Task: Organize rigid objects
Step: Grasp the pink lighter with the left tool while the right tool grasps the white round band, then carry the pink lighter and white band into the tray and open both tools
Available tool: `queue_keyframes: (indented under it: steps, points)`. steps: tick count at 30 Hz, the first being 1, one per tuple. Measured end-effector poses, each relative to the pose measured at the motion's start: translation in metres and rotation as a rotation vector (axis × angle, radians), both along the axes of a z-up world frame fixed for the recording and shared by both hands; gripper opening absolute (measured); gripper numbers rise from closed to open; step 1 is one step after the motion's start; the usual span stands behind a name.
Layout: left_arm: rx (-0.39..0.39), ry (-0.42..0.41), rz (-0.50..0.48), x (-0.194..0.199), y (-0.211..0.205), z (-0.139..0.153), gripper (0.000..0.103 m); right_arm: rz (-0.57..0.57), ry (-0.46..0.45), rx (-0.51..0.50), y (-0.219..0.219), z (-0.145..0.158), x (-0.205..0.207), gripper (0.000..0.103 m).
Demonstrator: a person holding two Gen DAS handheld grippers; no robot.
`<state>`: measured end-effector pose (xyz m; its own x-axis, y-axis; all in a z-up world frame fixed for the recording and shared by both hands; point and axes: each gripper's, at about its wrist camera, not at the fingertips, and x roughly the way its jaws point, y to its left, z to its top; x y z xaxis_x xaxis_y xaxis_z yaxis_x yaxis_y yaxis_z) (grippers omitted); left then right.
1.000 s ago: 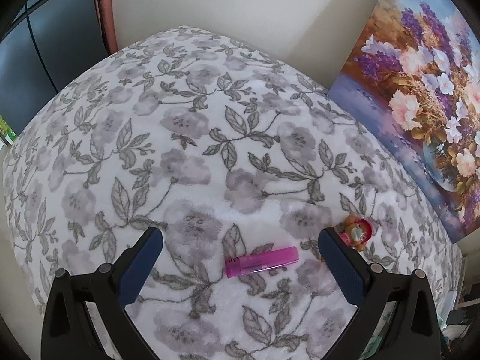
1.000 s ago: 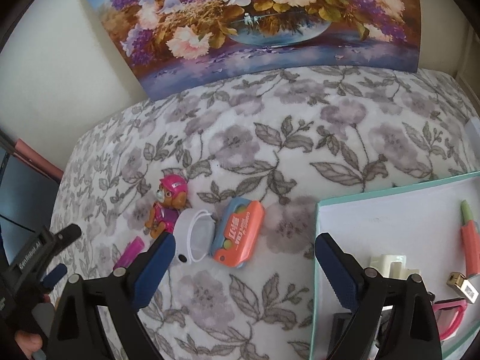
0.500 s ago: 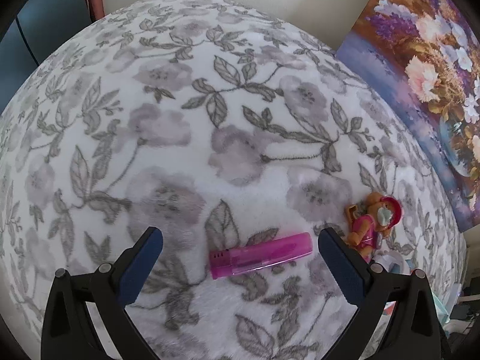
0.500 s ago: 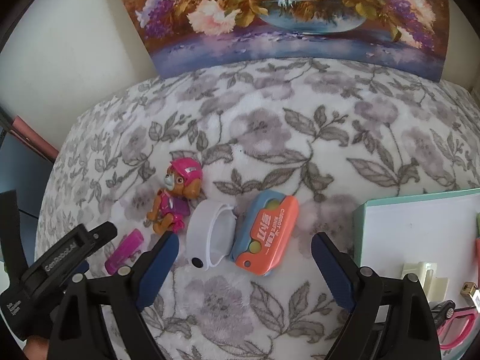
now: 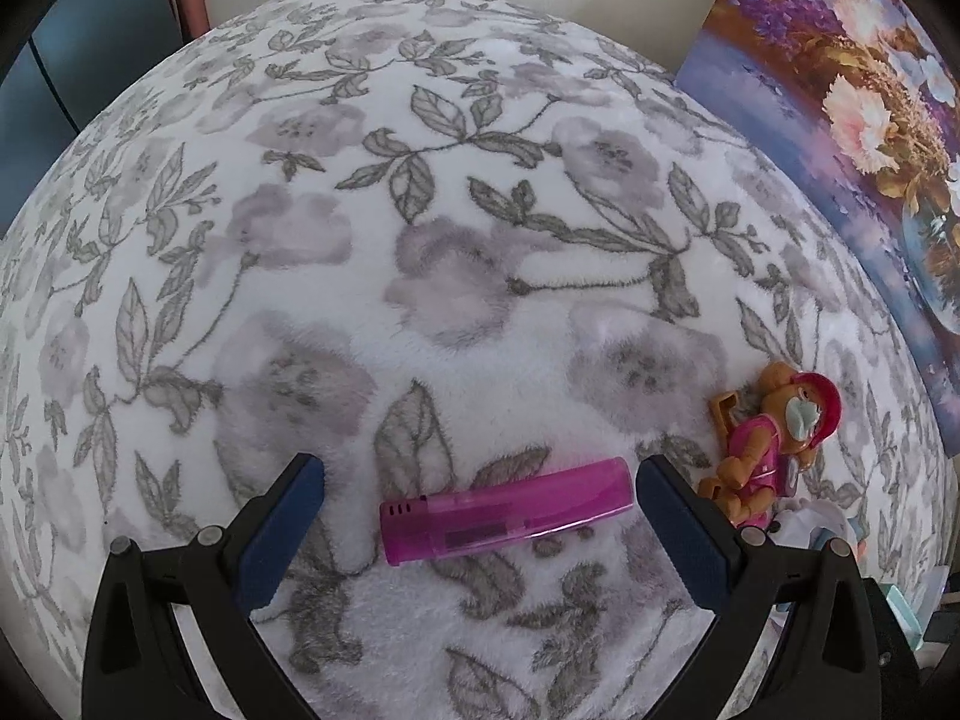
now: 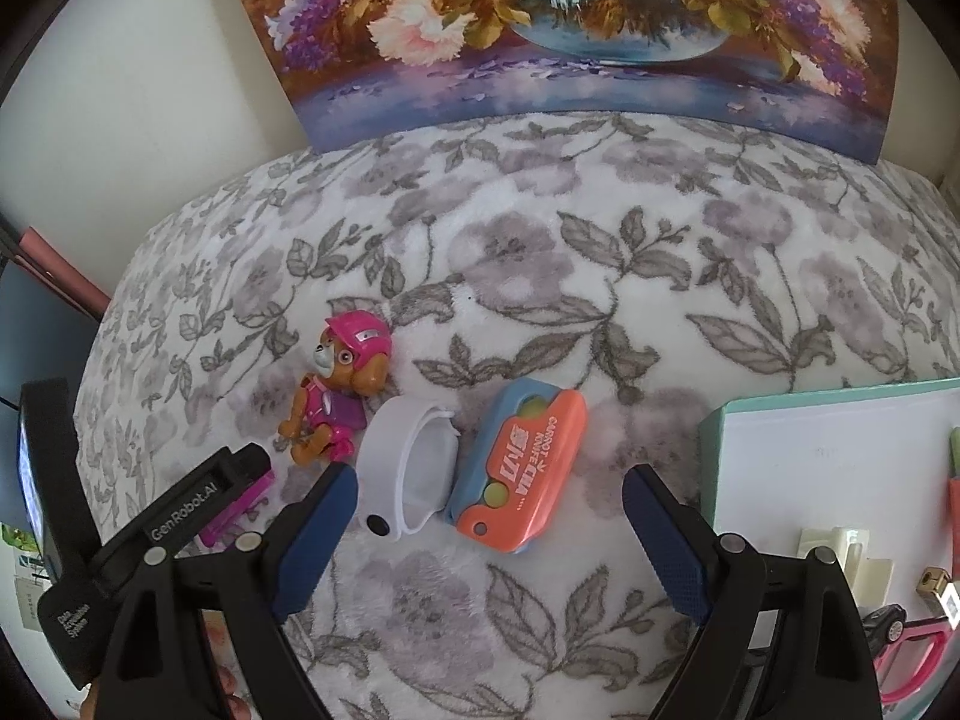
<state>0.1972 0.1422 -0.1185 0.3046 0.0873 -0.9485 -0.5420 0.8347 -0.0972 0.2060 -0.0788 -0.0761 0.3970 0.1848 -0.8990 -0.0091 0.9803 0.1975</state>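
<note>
In the left wrist view, the left hand-held gripper (image 5: 479, 483) is seen with its jaws spread wide and nothing pressed between the pads. Compared with a second ago it has been lowered toward the grey-and-white floral fleece blanket (image 5: 456, 252), so the translucent pink plastic lighter (image 5: 507, 510) now appears larger and lies directly between the two blue pads, untouched, its far end just beside the right pad. To the right of it, the small plastic puppy figure in a pink helmet and suit (image 5: 774, 444) is seen lying on the blanket, closer to the gripper than before. The floral canvas painting (image 5: 852, 138) is leaned against the wall at the far right.

In the right wrist view, the left gripper's black body is seen at the lower left, over the lighter (image 6: 240, 507). The right hand-held gripper (image 6: 489, 489) is held open, empty, and has been brought lower and slightly leftward since the earlier frame. Between its pads lie the white plastic ring-shaped case (image 6: 411, 468) and, touching it, the orange-and-blue plastic carrot-knife toy (image 6: 522, 474). The mint-edged white box (image 6: 840, 450), already holding several small items, is seen at the right.
</note>
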Motion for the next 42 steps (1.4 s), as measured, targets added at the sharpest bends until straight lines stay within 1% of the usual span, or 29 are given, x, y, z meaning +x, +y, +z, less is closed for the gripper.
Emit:
queue_keyframes:
  steps: [3,4,7,9,14,17,19,22,24,28,30,35,38,42]
  points:
    - [0.006,0.010,-0.009,-0.002,-0.002,0.001,0.101,0.003,-0.006,-0.001,0.001,0.001,0.000,0.091]
    - [0.008,0.012,-0.012,-0.002,-0.003,0.000,0.098,0.004,-0.008,-0.002,0.001,0.001,0.000,0.091]
    - [0.034,0.012,-0.017,-0.005,-0.006,0.004,0.082,0.006,-0.015,0.000,0.002,0.002,0.001,0.088]
    - [0.006,0.001,-0.016,-0.006,-0.004,0.006,0.082,0.011,-0.019,0.001,0.004,0.002,0.001,0.082]
    - [-0.016,-0.013,0.006,-0.008,0.004,0.009,0.082,0.036,-0.041,0.001,0.011,0.004,0.001,0.075]
    - [-0.013,-0.024,0.024,-0.011,0.011,0.016,0.082,0.061,-0.050,-0.001,0.019,0.005,0.001,0.070]
    - [-0.009,-0.035,0.040,-0.015,0.016,0.022,0.082,0.079,-0.053,-0.004,0.026,0.004,0.001,0.070]
    - [0.000,-0.050,0.064,-0.021,0.019,0.027,0.082,0.092,-0.063,-0.024,0.034,0.002,0.001,0.066]
    - [0.008,-0.058,0.082,-0.024,0.023,0.031,0.082,0.102,-0.066,-0.037,0.038,0.000,0.000,0.056]
    - [0.008,-0.062,0.090,-0.029,0.026,0.034,0.082,0.126,-0.071,-0.052,0.046,-0.003,-0.001,0.046]
    - [0.008,-0.059,0.087,-0.027,0.025,0.032,0.082,0.136,-0.070,-0.063,0.049,-0.005,-0.001,0.036]
    - [0.004,-0.047,0.092,-0.025,0.025,0.028,0.082,0.142,-0.067,-0.039,0.048,-0.006,-0.002,0.023]
    - [0.018,-0.048,0.097,-0.025,0.025,0.031,0.082,0.140,-0.069,-0.007,0.046,-0.004,-0.002,0.020]
    - [0.045,-0.059,0.081,-0.027,0.017,0.041,0.082,0.139,-0.083,0.026,0.043,0.006,-0.004,0.020]
